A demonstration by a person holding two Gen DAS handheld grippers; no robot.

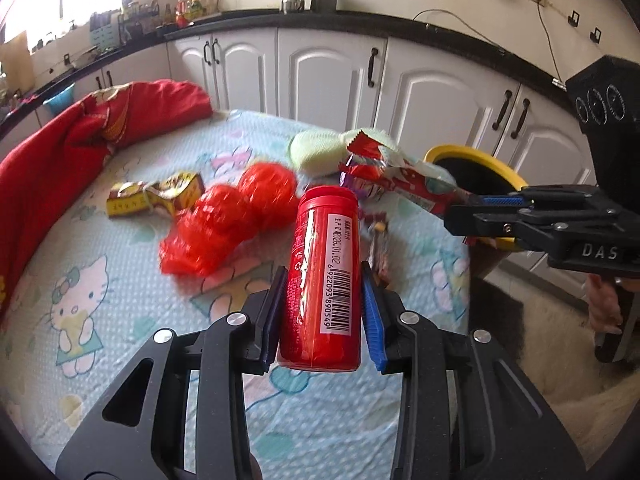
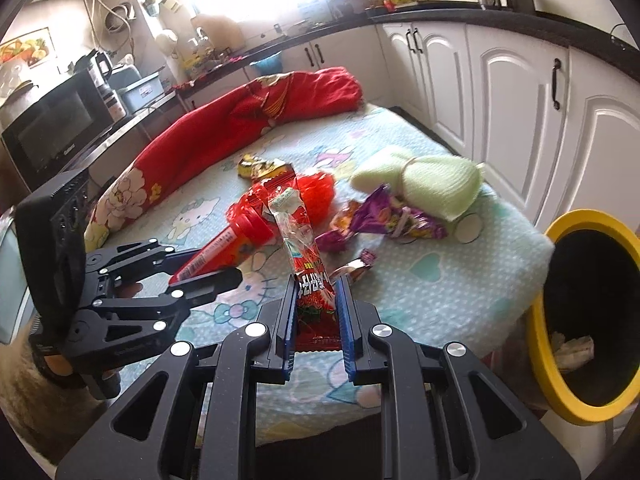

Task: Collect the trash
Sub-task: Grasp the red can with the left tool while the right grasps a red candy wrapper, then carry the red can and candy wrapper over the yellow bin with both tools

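My left gripper point(image 1: 323, 292) is shut on a red plastic bottle point(image 1: 322, 276) with a barcode label, held upright above the table; the same bottle point(image 2: 224, 246) shows in the right wrist view, clamped by that gripper point(image 2: 208, 270). My right gripper point(image 2: 316, 312) is shut on a red snack wrapper point(image 2: 304, 248) that sticks up between its blue pads. In the left wrist view that wrapper point(image 1: 404, 180) hangs from the right gripper point(image 1: 460, 208) in front of the yellow-rimmed bin point(image 1: 472, 160). The bin point(image 2: 576, 224) stands off the table's right edge.
On the cartoon-print tablecloth point(image 1: 80, 280) lie red mesh netting point(image 1: 228, 216), a yellow crumpled box point(image 1: 160, 196), a pale green cloth point(image 2: 432, 184) and purple wrappers point(image 2: 384, 216). A red quilt point(image 2: 240, 124) lies along the far left side. White cabinets point(image 2: 516, 112) stand behind.
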